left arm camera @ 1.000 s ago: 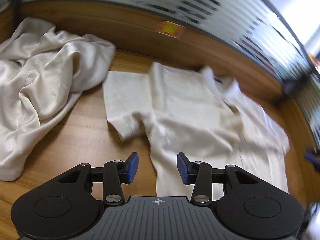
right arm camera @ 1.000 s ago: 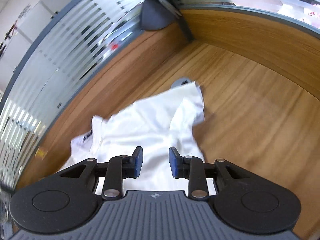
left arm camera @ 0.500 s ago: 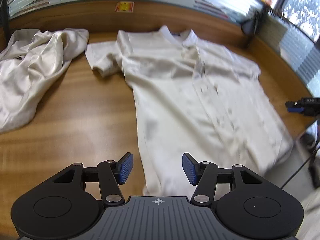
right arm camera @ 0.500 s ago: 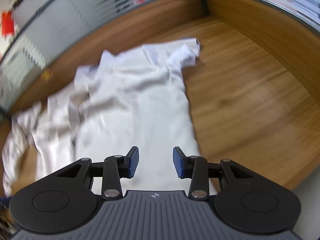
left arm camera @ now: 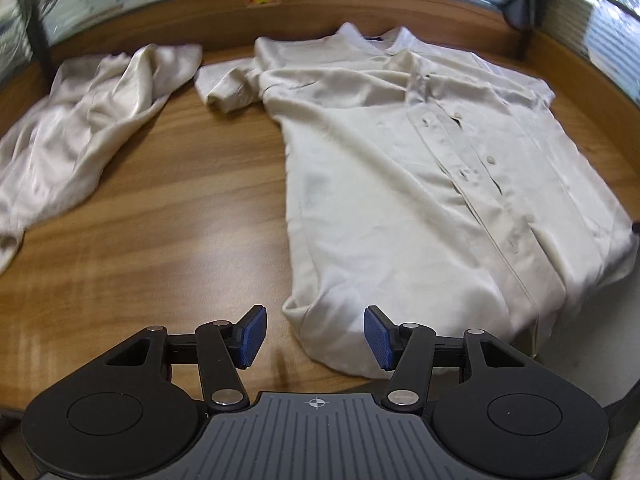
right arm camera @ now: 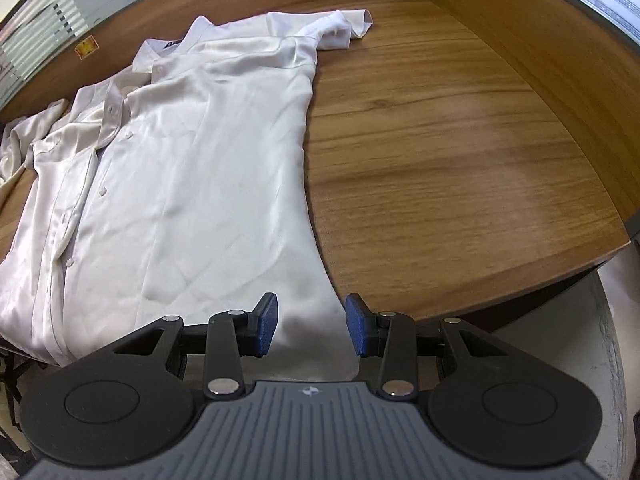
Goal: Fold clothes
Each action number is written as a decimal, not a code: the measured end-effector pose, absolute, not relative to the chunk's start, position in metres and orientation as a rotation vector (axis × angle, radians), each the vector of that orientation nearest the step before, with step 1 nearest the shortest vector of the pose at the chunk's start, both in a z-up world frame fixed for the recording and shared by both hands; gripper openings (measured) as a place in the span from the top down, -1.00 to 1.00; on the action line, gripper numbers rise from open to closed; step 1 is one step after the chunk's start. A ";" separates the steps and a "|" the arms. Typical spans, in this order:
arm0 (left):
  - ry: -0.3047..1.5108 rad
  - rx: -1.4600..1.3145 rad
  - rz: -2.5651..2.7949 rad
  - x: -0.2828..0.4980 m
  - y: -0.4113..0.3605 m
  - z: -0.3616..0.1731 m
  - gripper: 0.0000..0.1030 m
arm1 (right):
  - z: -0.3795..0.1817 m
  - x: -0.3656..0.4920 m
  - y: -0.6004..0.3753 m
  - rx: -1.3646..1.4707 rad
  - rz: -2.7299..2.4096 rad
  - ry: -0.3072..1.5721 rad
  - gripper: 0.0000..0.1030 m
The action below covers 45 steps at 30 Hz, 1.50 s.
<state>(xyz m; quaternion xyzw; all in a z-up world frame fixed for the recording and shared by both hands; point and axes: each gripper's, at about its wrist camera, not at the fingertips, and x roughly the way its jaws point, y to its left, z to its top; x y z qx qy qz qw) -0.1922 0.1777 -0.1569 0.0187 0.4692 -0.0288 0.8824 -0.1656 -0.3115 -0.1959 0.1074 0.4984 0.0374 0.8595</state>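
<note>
A cream short-sleeved button shirt point(left arm camera: 420, 168) lies spread face up on the wooden table point(left arm camera: 180, 208), collar toward the back wall. It also shows in the right wrist view point(right arm camera: 192, 168). My left gripper point(left arm camera: 314, 336) is open, its blue pads on either side of the shirt's near left hem corner. My right gripper point(right arm camera: 310, 324) is open over the near right hem corner, which hangs at the table's front edge. Neither gripper holds cloth.
A second crumpled cream garment point(left arm camera: 80, 120) lies at the left of the table. A wooden back wall point(left arm camera: 360, 12) with striped glass above borders the table. Bare table point(right arm camera: 460, 160) lies right of the shirt. The front table edge point(right arm camera: 520, 284) is close.
Both grippers have pulled back from over the shirt's upper part to its near hem. Both have opened a little wider. The shirt now lies spread flat.
</note>
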 end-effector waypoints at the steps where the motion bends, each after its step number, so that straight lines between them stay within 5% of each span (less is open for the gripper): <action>1: 0.968 0.067 -0.059 -0.191 0.175 -0.158 -0.10 | -0.196 -0.166 -0.312 0.228 0.081 1.046 0.17; 7: 0.968 0.191 -0.098 -0.182 0.164 -0.167 0.06 | -0.196 -0.167 -0.304 0.226 0.098 1.043 0.17; 8: 0.975 0.206 -0.114 -0.182 0.162 -0.170 0.16 | -0.195 -0.167 -0.302 0.228 0.099 1.043 0.17; 11: 1.010 0.225 -0.154 -0.181 0.159 -0.175 0.89 | -0.194 -0.166 -0.298 0.227 0.107 1.046 0.17; 18: 0.980 -0.224 -0.175 -0.199 0.183 -0.125 0.89 | -0.189 -0.163 -0.298 0.231 0.117 1.037 0.17; 23: 1.023 -0.636 -0.086 -0.222 0.217 -0.139 0.87 | -0.185 -0.158 -0.298 0.242 0.133 1.029 0.17; 28: 1.109 -0.690 0.170 -0.245 0.239 -0.182 0.84 | -0.182 -0.147 -0.296 0.212 0.162 1.036 0.17; 37: 1.051 -0.502 0.183 -0.244 0.224 -0.167 0.55 | -0.163 -0.140 -0.278 0.177 0.250 1.010 0.12; 41: 1.031 -0.413 0.129 -0.229 0.211 -0.158 0.08 | -0.163 -0.136 -0.271 0.132 0.246 1.006 0.04; 45: 1.042 -0.389 0.087 -0.217 0.200 -0.160 0.02 | -0.165 -0.133 -0.273 0.107 0.206 1.006 -0.01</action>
